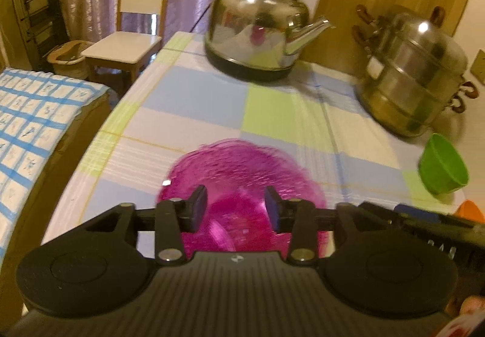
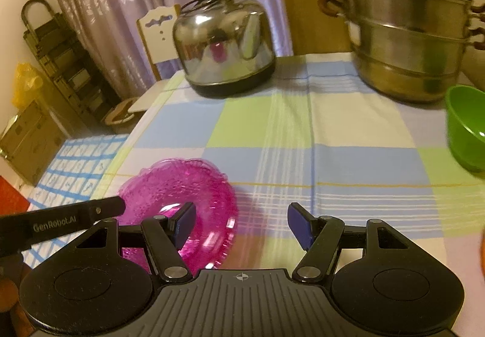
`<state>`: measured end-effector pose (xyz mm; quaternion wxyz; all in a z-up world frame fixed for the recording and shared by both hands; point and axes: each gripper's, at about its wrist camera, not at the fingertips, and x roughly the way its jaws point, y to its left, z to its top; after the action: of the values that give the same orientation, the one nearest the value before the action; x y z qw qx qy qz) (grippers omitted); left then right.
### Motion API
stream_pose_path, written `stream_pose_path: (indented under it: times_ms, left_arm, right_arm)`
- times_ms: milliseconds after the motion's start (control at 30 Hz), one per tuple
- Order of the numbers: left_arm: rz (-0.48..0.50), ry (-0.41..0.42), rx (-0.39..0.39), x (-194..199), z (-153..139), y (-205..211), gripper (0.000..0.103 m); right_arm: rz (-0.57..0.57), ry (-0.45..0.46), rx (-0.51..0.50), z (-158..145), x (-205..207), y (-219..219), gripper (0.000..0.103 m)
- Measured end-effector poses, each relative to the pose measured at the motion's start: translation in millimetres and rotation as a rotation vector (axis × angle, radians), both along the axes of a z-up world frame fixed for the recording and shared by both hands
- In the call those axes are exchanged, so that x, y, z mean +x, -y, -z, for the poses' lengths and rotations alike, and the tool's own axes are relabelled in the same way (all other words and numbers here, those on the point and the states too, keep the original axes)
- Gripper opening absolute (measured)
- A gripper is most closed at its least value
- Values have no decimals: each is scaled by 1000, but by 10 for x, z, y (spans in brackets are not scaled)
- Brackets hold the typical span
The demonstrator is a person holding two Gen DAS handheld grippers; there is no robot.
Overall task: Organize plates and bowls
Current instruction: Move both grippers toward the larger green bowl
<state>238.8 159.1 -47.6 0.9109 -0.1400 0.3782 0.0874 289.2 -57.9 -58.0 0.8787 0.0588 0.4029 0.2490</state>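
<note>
A translucent pink plate (image 1: 242, 173) lies on the checked tablecloth near the front left edge; it also shows in the right wrist view (image 2: 194, 185). My left gripper (image 1: 236, 209) is open just above the plate's near part, holding nothing. My right gripper (image 2: 239, 223) is open and empty, over the cloth just right of the plate. A green bowl (image 1: 442, 167) stands at the right, also in the right wrist view (image 2: 468, 127). An orange dish edge (image 1: 471, 211) peeks at the far right.
A steel kettle (image 1: 257, 21) stands at the back of the table and a stacked steel steamer pot (image 1: 415, 73) at the back right. A white chair (image 1: 133, 30) and a blue-checked covered surface (image 1: 33, 121) lie left of the table.
</note>
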Motion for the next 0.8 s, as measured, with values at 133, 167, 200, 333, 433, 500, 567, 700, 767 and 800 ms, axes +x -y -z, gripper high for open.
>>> stream_pose_path:
  times_ms: [133,167,200,333,433,500,567,700,767,800]
  left_arm:
    - [36,23,-10,66,-72,189,55]
    - [51,31,-11,79,-93,255,57]
    - [64,38,-10,88,-112,315,58]
    - [127,58,4,91,-156,555,66]
    - [188,75,-8,54,-173,713,68]
    - [220,83,0,18,-182,826,71]
    - [255,85,12,-20,-190,957,72]
    - [311,91,19,-134,-182,1207,73]
    - [336,95,6,-216,-159,1332,74]
    - [343,97,-3,-262,-143,1379,74]
  right_arm:
    - [48,8,8,-58,-103,218,67]
    - [60,10,12,-76,-130,273,67]
    - [71,15,13,-92,-163,328,67]
    - [106,53,-21,-124,-326,540,67]
    - [145,69,-56,-83,-468,742,67]
    - [176,69,-63,-54,-572,904,67]
    - [199,73,-71,-48,-664,1034,67]
    - [243,106,-83,-95,-894,1294,67]
    - [266,113,-88,-112,-985,1406,67]
    - [278,112,-90,-112,-1057,1476,67]
